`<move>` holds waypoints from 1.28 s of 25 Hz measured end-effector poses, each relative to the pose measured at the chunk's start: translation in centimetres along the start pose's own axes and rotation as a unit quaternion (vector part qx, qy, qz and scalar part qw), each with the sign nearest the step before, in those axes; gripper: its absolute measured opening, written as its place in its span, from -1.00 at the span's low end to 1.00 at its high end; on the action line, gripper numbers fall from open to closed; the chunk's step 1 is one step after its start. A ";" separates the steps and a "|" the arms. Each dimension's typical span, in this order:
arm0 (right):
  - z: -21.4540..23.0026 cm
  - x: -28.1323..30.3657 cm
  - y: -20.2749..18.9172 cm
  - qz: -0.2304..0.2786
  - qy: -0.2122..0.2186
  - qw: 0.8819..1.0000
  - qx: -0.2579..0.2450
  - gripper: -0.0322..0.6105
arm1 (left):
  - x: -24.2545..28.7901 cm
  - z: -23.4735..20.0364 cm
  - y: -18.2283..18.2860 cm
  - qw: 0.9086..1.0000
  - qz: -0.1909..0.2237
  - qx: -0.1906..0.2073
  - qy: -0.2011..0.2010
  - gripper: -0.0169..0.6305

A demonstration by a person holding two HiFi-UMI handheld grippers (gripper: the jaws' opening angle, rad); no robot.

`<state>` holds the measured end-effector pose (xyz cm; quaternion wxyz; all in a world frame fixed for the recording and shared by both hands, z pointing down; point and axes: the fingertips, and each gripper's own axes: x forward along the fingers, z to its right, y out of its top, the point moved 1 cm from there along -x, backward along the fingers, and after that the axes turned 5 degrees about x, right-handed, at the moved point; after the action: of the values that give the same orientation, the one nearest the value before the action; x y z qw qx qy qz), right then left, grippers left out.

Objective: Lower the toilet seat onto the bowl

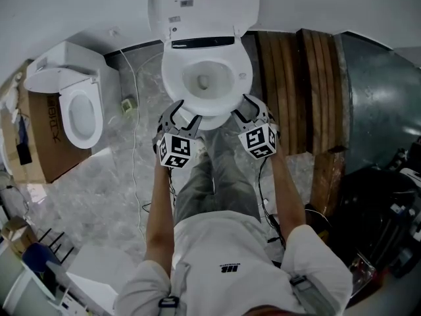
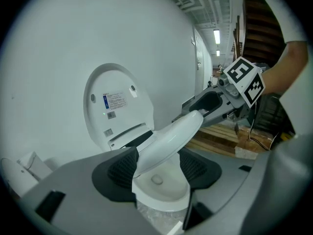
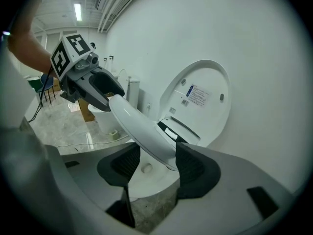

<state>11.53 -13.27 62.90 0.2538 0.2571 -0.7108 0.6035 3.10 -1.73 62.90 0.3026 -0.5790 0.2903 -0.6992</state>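
Head view: left gripper (image 1: 179, 114) and right gripper (image 1: 250, 110) sit side by side at the front edge of the white ceramic toilet bowl (image 1: 205, 81). The white oval plastic toilet seat (image 1: 172, 78) lies straight ahead of both, its front rim at their tips. The white plastic lid (image 1: 200, 5) stands upright beyond it against the wall. Outboard of the left gripper is a second white toilet (image 1: 82, 110) beside a brown cardboard box (image 1: 39, 137). Outboard of the right gripper are brown wooden planks (image 1: 309, 91). The floor is grey marble-pattern (image 1: 118, 176).

Left gripper view: left gripper (image 2: 156, 168) has its jaws apart with the toilet seat (image 2: 168, 138) running up between them. The seat rests against one pad and there's a gap at the other, so no clamp. The seat is tilted, clear of the bowl (image 2: 161, 185) below the jaws. The right gripper (image 2: 215, 104) is on the seat's far end, with the lid (image 2: 117, 106) behind.

Right gripper view: right gripper (image 3: 151, 163) has its jaws closed on the rim of the toilet seat (image 3: 142, 126), pads on it. The seat slopes up away from the jaws, not down yet on the bowl (image 3: 146, 180) underneath. The left gripper (image 3: 98, 89) is at the seat's far end. The lid (image 3: 200, 102) is upright ahead.
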 end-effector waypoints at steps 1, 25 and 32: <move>-0.2 0.1 -0.4 -0.003 0.000 1.000 -0.003 -0.20 | 0.1 0.2 -0.3 1.000 -0.002 0.002 -0.002 -0.06; -4.4 2.0 -8.2 -0.029 0.015 0.999 -0.044 -0.12 | 2.4 5.3 -8.1 0.998 -0.049 0.028 -0.035 0.04; -5.6 2.6 -10.7 -0.034 0.017 0.998 -0.055 -0.11 | 3.1 6.8 -10.3 0.997 -0.064 0.040 -0.034 0.05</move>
<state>17.06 -9.40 73.19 0.3001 0.2569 -0.7293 0.5586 8.47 2.20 73.76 0.2900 -0.6074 0.2134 -0.7081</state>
